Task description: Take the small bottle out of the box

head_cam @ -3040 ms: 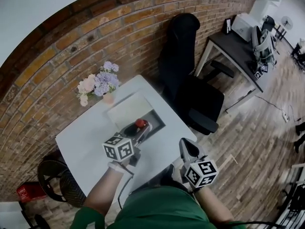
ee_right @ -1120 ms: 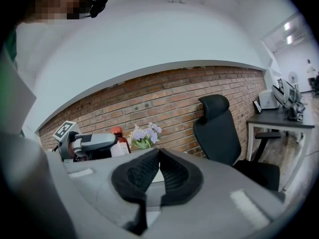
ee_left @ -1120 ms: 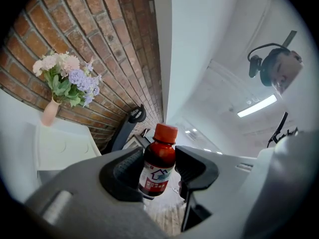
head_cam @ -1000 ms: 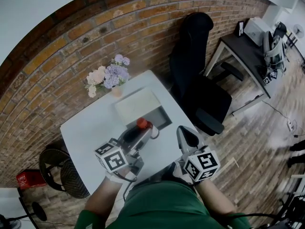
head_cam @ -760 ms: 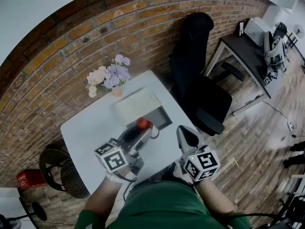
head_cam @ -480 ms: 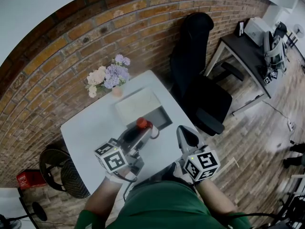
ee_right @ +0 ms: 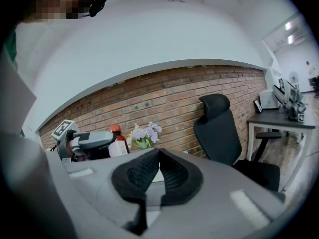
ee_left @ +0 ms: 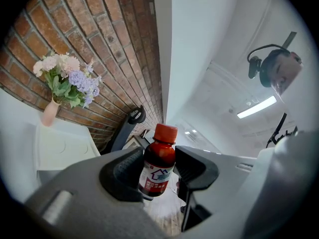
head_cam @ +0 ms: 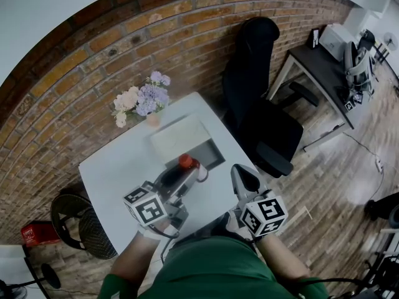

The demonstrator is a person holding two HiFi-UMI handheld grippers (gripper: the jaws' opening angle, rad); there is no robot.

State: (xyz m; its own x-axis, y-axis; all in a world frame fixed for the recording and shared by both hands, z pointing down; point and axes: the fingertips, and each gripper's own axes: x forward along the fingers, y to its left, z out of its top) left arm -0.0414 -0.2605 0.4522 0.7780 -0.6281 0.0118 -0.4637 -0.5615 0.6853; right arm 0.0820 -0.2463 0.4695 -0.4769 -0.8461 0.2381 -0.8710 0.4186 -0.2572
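A small brown bottle point(ee_left: 158, 161) with a red cap and a white label stands upright between the pads of my left gripper point(ee_left: 158, 169), which is shut on it. In the head view the bottle's red cap point(head_cam: 185, 161) shows at the near left edge of the open box point(head_cam: 211, 156) on the white table point(head_cam: 118, 173), ahead of my left gripper point(head_cam: 187, 170). My right gripper point(head_cam: 240, 174) hangs by the table's near right edge, its jaws shut point(ee_right: 158, 159) with nothing between them. The right gripper view shows the bottle point(ee_right: 118, 143) held off to the left.
A vase of pale flowers point(head_cam: 140, 106) stands at the table's far edge against the brick wall. The box's white lid point(head_cam: 177, 136) lies open behind it. A black office chair point(head_cam: 262, 98) is to the right, a dark desk point(head_cam: 318, 67) farther off, and a wire basket point(head_cam: 78, 223) left of the table.
Since three seconds ago the head view has shifted a little. Over the last second neither gripper has moved, and the bottle stays in the left jaws.
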